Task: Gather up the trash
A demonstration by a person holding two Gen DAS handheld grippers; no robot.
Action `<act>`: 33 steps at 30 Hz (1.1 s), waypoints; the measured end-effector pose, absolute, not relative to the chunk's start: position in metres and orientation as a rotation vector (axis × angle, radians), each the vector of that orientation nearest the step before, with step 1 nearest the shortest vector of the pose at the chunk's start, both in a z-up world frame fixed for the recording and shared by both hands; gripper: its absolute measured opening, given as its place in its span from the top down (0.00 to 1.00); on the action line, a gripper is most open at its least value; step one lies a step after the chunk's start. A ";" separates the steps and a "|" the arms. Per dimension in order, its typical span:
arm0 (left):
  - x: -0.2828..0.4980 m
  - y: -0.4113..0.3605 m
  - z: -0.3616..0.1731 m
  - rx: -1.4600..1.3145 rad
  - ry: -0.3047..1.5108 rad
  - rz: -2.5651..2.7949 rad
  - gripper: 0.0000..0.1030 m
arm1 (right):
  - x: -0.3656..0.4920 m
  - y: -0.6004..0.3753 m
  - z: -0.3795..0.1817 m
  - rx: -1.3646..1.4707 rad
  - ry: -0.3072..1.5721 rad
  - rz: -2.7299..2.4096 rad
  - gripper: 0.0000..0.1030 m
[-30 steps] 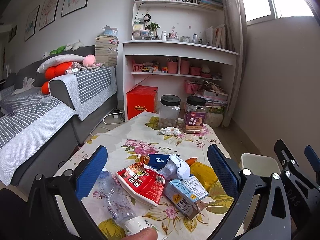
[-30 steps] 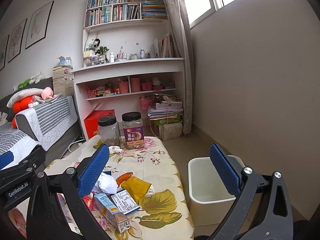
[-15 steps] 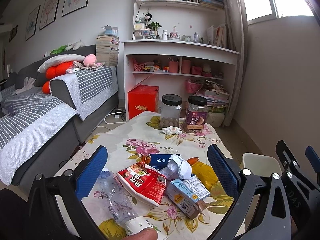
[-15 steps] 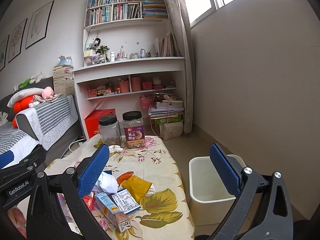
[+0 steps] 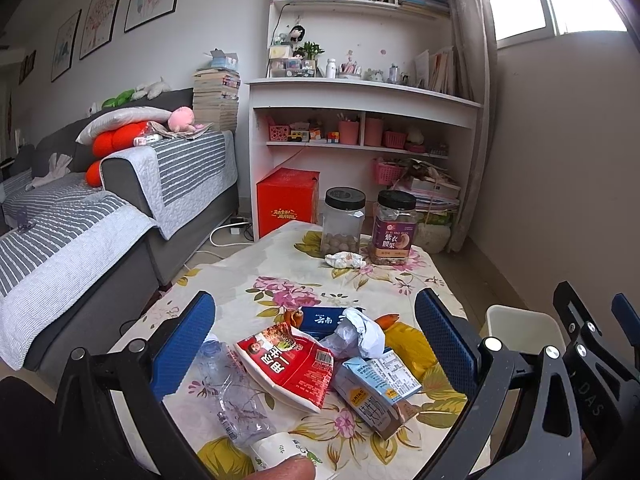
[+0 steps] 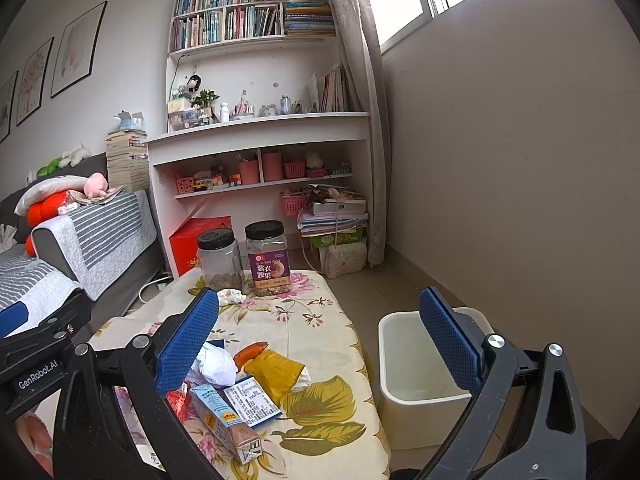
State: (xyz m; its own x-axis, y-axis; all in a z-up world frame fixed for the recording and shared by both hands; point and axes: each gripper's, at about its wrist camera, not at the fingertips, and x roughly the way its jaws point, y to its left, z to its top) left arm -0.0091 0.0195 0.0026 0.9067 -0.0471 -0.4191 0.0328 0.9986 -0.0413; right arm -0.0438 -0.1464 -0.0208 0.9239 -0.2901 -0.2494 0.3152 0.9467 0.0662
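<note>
Both jaws gape wide and empty; left gripper [image 5: 314, 332] should drop squarely onto the red crinkled snack packet [image 5: 286, 364] at six o'clock, pinching one layer only.

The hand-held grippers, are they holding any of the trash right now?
No. The left hand-held gripper and the right hand-held gripper are both open with nothing between their fingers; the trash lies on the table.

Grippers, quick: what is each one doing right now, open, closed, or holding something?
Left gripper: open, holding nothing, above the table trash.
Right gripper: open, holding nothing.
</note>
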 end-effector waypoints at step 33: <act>0.139 0.112 -0.074 -0.094 1.067 0.125 0.06 | 0.070 -0.142 -0.045 0.226 0.774 -0.058 0.07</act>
State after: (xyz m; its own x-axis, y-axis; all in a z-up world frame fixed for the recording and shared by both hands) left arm 0.1388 0.1121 -0.0742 0.4769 0.0564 -0.8771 -0.1471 0.9890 -0.0164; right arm 0.0697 -0.1418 -0.0447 0.7148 0.0310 -0.6986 0.1345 0.9743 0.1809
